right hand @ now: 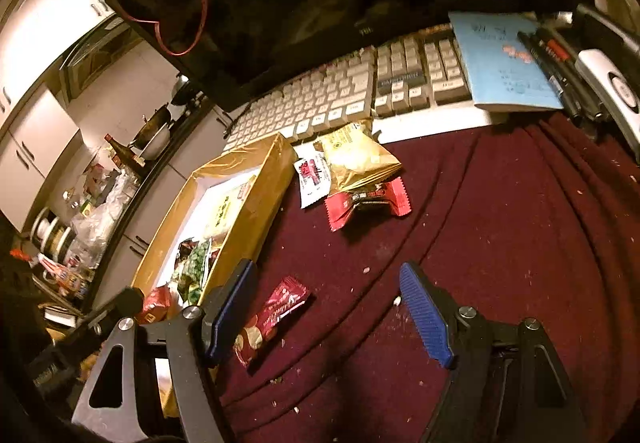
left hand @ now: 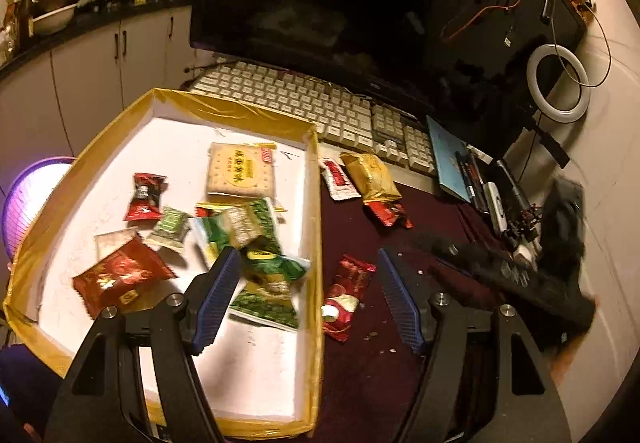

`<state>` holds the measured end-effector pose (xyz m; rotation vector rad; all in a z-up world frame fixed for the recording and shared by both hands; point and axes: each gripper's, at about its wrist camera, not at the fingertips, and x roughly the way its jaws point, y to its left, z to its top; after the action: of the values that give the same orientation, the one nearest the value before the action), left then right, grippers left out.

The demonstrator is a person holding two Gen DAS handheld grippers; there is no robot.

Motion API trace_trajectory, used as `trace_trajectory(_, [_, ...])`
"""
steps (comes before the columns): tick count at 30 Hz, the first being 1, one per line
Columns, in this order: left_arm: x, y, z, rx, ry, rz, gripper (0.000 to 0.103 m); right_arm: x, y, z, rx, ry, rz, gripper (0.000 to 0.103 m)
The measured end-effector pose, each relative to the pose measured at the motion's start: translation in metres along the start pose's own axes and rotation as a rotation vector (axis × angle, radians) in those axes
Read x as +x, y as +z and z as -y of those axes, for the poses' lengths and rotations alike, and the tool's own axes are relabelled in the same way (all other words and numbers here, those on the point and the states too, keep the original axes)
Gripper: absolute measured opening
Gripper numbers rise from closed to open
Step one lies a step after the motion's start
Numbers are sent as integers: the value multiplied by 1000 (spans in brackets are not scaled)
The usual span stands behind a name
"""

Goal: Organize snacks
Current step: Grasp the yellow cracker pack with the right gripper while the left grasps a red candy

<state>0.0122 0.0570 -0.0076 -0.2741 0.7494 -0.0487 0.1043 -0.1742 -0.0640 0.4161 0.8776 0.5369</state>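
A: Which snack is nearest?

B: The dark red wrapped snack bar [right hand: 272, 319] lying flat on the maroon cloth [right hand: 500, 243] over the desk, just outside the gold-edged box [left hand: 316, 203]. From the left wrist view it sits between the spread jaws of the left gripper [left hand: 308, 283], but nothing is pinched; both jaws stand apart from it. The right gripper [right hand: 328, 307] is likewise wide open and empty, with the bar beside its left jaw.

A: How do you reckon it will handle?

B: Light, I'd judge, with a crinkly foil wrapper that is probably slick. The crimped ends would fold, so I'd take it across the fuller middle, gently, since whatever is inside may crush.

A: And the others?

B: Three more lie in a cluster near the keyboard [right hand: 320, 103]: a puffy gold bag [right hand: 356, 159], a white and red sachet [right hand: 314, 179] partly under it, and a red packet [right hand: 366, 203] touching its lower edge. The gold bag looks air-filled and soft; it would have to come off before the sachet.

A: Anything in the way?

B: The box wall stands right beside the bar, so the jaw on that side has little room. Inside, the cracker pack [left hand: 240, 171] and green packets [left hand: 260, 255] already crowd the near half. The blue notebook [right hand: 504, 59] and pens [right hand: 556, 63] lie well apart.
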Motion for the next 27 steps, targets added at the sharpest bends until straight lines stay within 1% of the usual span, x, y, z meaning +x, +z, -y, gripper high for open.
trace_trajectory(3, [4, 1, 9, 5, -12, -22, 70, 10, 26, 2, 18, 6, -64, 76])
trace_trajectory(4, [6, 1, 14, 13, -12, -27, 70, 16, 38, 2, 7, -6, -82, 76])
trace_trajectory(6, [10, 1, 24, 40, -13, -40, 70, 25, 56, 2, 6, -42, -80, 76])
trace_trajectory(8, [15, 0, 33, 68, -11, -52, 70, 44, 76, 2, -6, -56, -121, 76])
trace_trajectory(9, [16, -2, 37, 83, -7, -56, 70, 50, 81, 1, -14, -63, -133, 76])
trace_trajectory(12, [17, -7, 45, 111, -3, -57, 70, 76, 94, -9, -117, -132, -162, 76])
trace_trajectory(13, [18, -8, 46, 123, 3, -56, 70, 85, 96, -14, -155, -161, -165, 76])
trace_trajectory(15, [19, -11, 49, 151, 22, -56, 70, 97, 96, -18, -186, -182, -181, 75])
trace_trajectory(17, [19, -12, 49, 163, 27, -57, 70, 109, 91, -21, -201, -208, -190, 71])
trace_trajectory(18, [20, -12, 49, 162, 23, -62, 70, 111, 88, -23, -209, -225, -189, 61])
trace_trajectory(20, [21, -12, 47, 159, 15, -68, 70, 115, 82, -29, -250, -308, -168, 50])
trace_trajectory(21, [20, -12, 47, 158, 15, -69, 70, 115, 81, -33, -261, -317, -166, 47])
trace_trajectory(24, [20, -11, 45, 155, 12, -67, 70, 100, 75, -36, -252, -315, -130, 47])
trace_trajectory(26, [20, -11, 43, 148, 5, -72, 70, 84, 72, -37, -231, -287, -97, 47])
trace_trajectory(27, [20, -11, 42, 140, -8, -77, 70, 71, 69, -36, -208, -258, -74, 47])
